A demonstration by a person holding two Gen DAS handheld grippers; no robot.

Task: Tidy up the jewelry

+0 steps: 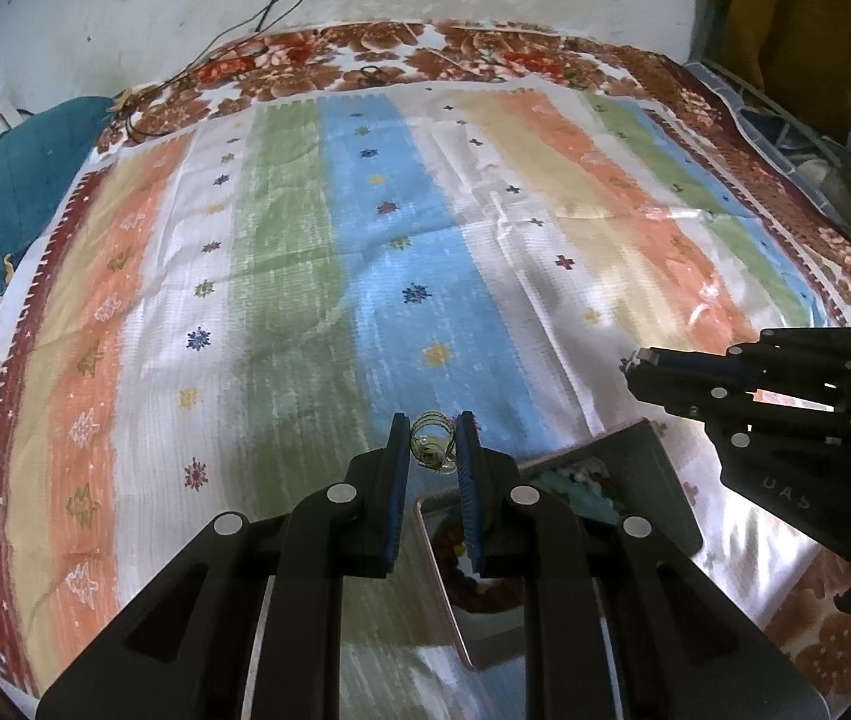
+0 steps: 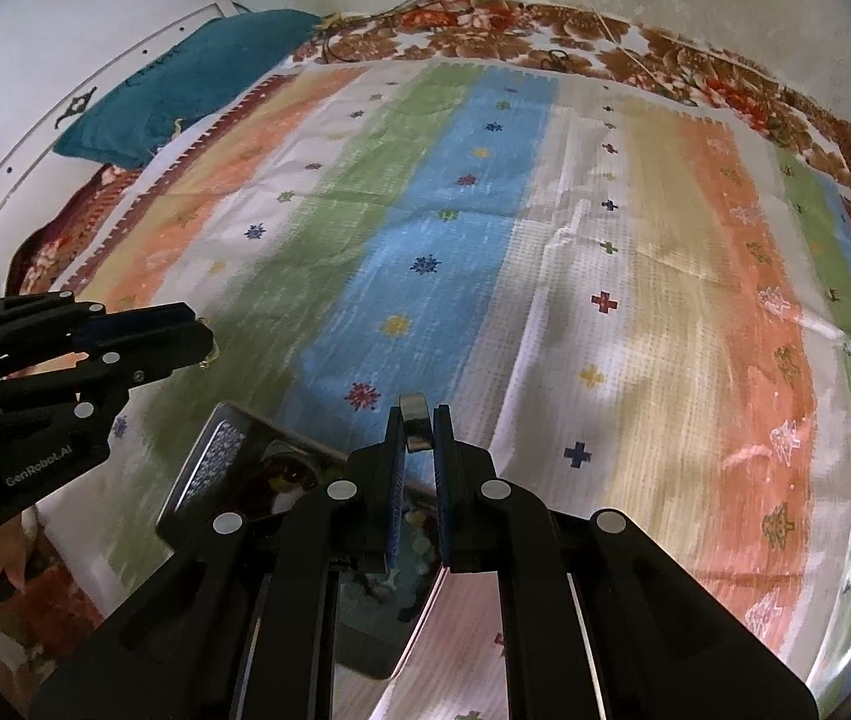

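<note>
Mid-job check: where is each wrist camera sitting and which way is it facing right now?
Left wrist: behind the left gripper, angled down at the striped cloth; its fingers pinch a gold wire piece; right gripper at right.
Right wrist: behind the right gripper, same downward tilt; fingers clamp a dark band; left gripper at left.
Shared: cloth, metal tray, blue pillow.

Striped cloth [image 1: 281, 252] over a floral blanket [image 1: 425, 48]; teal cushion [image 2: 185, 78] by the wall
</note>
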